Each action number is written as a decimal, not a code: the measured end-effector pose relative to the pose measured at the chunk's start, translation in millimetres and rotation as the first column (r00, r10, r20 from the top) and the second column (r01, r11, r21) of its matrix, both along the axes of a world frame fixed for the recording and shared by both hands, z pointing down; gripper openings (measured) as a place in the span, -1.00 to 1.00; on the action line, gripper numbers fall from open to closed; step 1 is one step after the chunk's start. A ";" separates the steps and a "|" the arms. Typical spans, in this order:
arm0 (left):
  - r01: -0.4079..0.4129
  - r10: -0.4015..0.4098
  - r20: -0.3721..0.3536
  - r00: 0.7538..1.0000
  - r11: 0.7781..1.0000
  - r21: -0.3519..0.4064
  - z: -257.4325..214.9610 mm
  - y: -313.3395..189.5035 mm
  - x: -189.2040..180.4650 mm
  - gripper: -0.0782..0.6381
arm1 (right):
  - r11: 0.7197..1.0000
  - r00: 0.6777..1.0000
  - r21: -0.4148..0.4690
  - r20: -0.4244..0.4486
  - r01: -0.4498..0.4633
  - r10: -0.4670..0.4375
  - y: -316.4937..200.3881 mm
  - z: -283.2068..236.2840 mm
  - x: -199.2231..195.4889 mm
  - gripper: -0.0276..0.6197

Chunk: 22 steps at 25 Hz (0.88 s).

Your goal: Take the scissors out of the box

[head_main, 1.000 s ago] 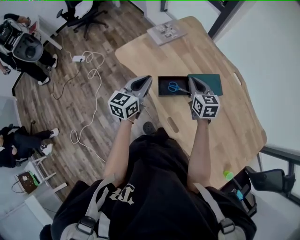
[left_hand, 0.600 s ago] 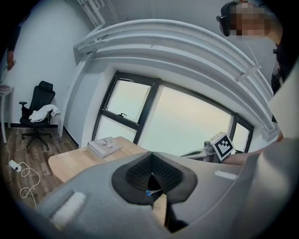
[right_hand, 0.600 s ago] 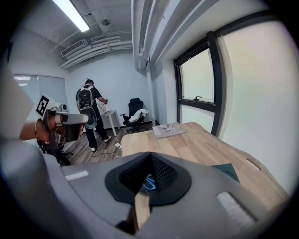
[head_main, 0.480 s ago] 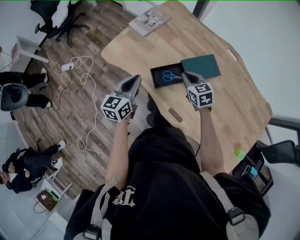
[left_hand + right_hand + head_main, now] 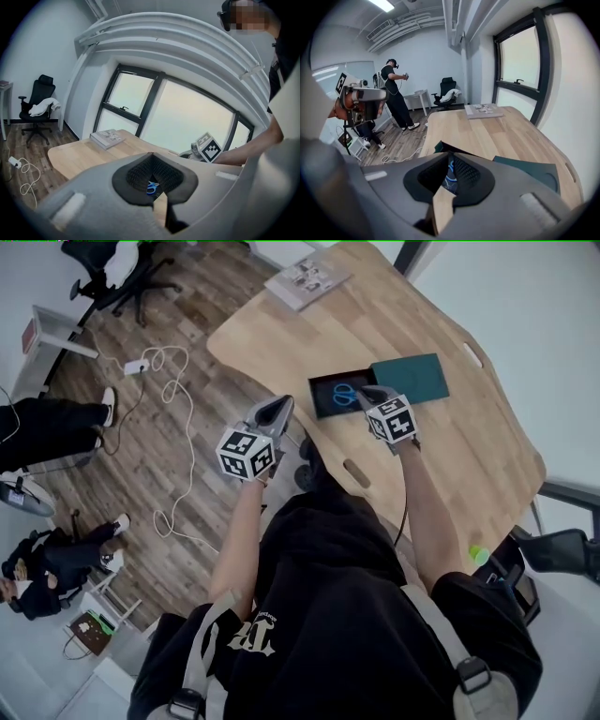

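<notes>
Blue-handled scissors [image 5: 345, 396] lie in the open black box [image 5: 322, 388] on the table [image 5: 450, 465], far side. The right gripper [image 5: 368, 393] hangs over the box's right end; its jaws have just been opening and stand slightly parted, gripping nothing. The left gripper [image 5: 281, 407], clenched and empty, hovers near the table's left edge.

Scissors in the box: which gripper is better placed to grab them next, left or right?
Likely right. The right gripper hangs at the open box, tips by the scissors; its jaws have just been opening, with nothing between them. The left gripper is farther off, by the edge of the table.
</notes>
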<state>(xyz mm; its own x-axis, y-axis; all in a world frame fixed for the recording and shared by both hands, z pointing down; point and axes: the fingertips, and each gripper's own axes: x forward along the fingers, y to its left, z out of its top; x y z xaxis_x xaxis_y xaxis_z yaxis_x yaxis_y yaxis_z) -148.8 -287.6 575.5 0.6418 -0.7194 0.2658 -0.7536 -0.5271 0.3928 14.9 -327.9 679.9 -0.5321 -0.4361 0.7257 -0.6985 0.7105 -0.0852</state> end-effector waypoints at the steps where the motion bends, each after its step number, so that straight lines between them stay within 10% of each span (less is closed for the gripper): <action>1: 0.001 -0.001 0.000 1.000 1.000 -0.005 3.5 -0.9 0.7 -0.78 | 1.000 0.999 -0.011 -0.020 0.025 -0.026 -1.9 6.5 -1.6 -0.78; 11: 0.020 -0.020 0.017 1.000 0.999 -0.034 35.2 -15.6 -2.8 -0.78 | 0.926 0.900 -0.142 -0.226 0.349 -0.373 -0.9 83.0 -28.0 -0.63; 22: 0.014 -0.011 0.026 1.000 0.995 -0.095 71.6 -27.4 -3.2 -0.78 | 0.856 0.815 -0.242 -0.272 0.457 -0.512 -2.2 142.1 -39.1 -0.57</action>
<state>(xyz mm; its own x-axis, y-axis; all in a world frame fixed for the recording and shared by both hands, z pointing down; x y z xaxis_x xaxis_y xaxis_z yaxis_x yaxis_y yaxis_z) -152.1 -315.0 647.1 0.6250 -0.6980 0.3494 -0.7702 -0.4785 0.4217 -24.3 -330.1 821.9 -0.3739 -0.0478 0.9262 -0.2745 0.9596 -0.0613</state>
